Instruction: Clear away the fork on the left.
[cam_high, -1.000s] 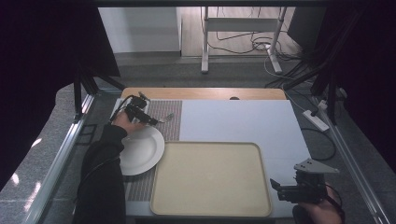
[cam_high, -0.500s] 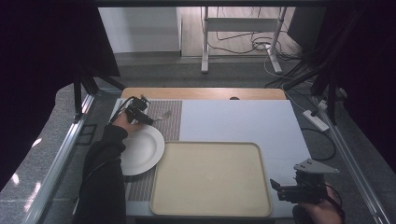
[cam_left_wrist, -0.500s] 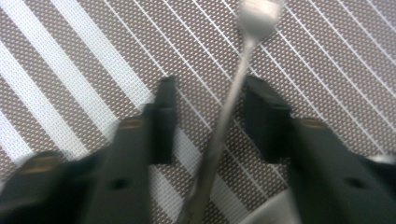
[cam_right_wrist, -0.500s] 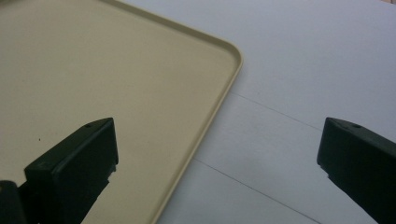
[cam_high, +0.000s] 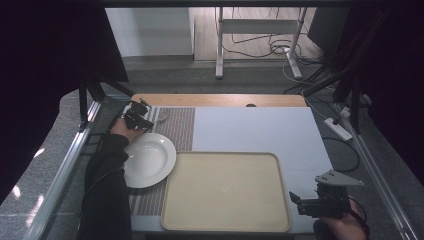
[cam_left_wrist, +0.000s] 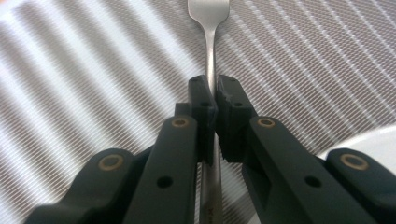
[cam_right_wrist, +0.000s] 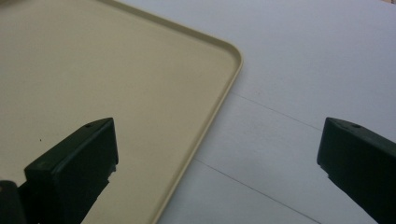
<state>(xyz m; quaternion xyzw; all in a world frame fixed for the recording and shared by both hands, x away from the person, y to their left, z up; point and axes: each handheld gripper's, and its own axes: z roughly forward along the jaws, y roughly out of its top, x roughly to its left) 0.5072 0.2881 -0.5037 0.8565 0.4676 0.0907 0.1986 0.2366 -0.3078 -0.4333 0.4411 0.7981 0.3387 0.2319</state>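
Note:
A metal fork (cam_left_wrist: 212, 28) lies over the striped placemat (cam_high: 177, 131) at the table's far left. My left gripper (cam_left_wrist: 215, 93) is shut on its thin handle; the jaws have just been closing onto it, and the tines point away from me. In the high view the left gripper (cam_high: 137, 116) sits just beyond a white plate (cam_high: 150, 160), with the fork's head (cam_high: 161, 118) showing to its right. My right gripper (cam_right_wrist: 217, 149) is open and holds nothing, hovering over the right rim of the beige tray (cam_right_wrist: 205, 126). It appears at the near right (cam_high: 295, 200) in the high view.
The beige tray (cam_high: 225, 192) lies at the near centre, on a white sheet (cam_high: 260, 130) that covers the table's right part. The plate's rim (cam_left_wrist: 373, 140) is close to the right of the left jaws. Metal frame rails run along both table sides.
The left jaws have shut on the fork's handle, and hand and fork have shifted slightly to the left. The right gripper has stayed where it was.

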